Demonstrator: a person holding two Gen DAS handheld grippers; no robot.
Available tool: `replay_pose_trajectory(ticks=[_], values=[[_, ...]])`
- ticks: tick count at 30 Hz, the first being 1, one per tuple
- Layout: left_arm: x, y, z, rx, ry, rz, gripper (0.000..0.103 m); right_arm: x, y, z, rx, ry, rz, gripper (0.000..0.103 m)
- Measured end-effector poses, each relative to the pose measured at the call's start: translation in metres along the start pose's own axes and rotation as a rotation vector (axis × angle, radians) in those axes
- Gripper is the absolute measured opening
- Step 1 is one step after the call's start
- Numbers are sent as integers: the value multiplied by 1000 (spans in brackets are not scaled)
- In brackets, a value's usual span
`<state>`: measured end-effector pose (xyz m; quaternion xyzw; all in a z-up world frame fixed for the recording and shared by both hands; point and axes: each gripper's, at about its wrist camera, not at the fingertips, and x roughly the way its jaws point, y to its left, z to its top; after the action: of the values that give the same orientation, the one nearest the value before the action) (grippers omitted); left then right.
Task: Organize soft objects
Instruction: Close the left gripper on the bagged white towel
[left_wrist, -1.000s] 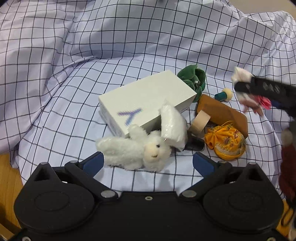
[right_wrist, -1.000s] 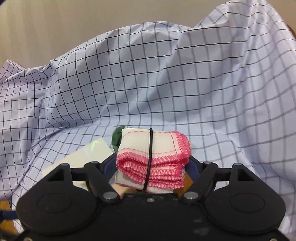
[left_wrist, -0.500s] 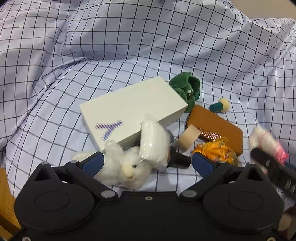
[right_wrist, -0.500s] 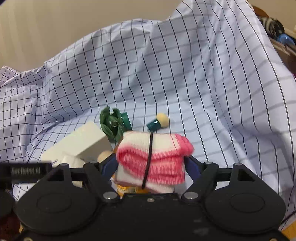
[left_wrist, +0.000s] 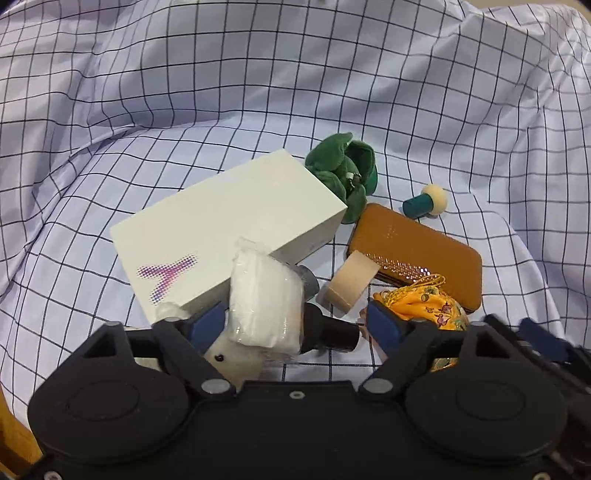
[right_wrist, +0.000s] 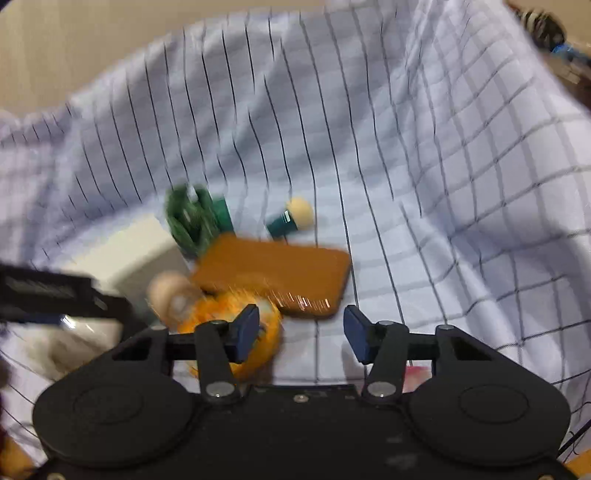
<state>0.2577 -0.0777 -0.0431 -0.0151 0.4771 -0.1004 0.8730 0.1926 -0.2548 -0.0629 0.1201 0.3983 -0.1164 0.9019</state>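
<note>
In the left wrist view my left gripper (left_wrist: 295, 326) is open, low over a white wrapped soft pack (left_wrist: 264, 302) and a white plush bunny (left_wrist: 225, 360) that lies partly under the gripper body. A yellow embroidered pouch (left_wrist: 428, 308) sits by the right finger. A green plush (left_wrist: 341, 166) lies behind the white box (left_wrist: 225, 225). In the blurred right wrist view my right gripper (right_wrist: 301, 334) is open and empty above the cloth. A pink patch (right_wrist: 415, 374) shows under its right finger. The pouch (right_wrist: 229, 314) lies to its left.
A checked cloth (left_wrist: 184, 92) lines the hollow and rises on all sides. A brown case (left_wrist: 417, 251), a tan tape roll (left_wrist: 351, 282), a teal sponge applicator (left_wrist: 424, 201) and a black cylinder (left_wrist: 328, 330) lie among the soft things. The left gripper (right_wrist: 44, 295) shows in the right view.
My right gripper has opened and let go of the pink-edged folded cloth. My left gripper has come down and forward over the white pack and bunny.
</note>
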Motion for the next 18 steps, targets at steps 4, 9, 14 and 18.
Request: replay_pose_trajectory(ticks=[4,9,14,18], values=[[2,-1,0,17,0,5,70,7,-7,-3,25,-15,24,45],[11,1,-1,12,25,-3,53,23,-22,-1,38,-59,90,46],[17,5,-3,3,37,-24,32,31,-33,3,70,-60,95,47],[19,7,-5,-10,45,-31,32,33,-32,1,31,-109,137,47]])
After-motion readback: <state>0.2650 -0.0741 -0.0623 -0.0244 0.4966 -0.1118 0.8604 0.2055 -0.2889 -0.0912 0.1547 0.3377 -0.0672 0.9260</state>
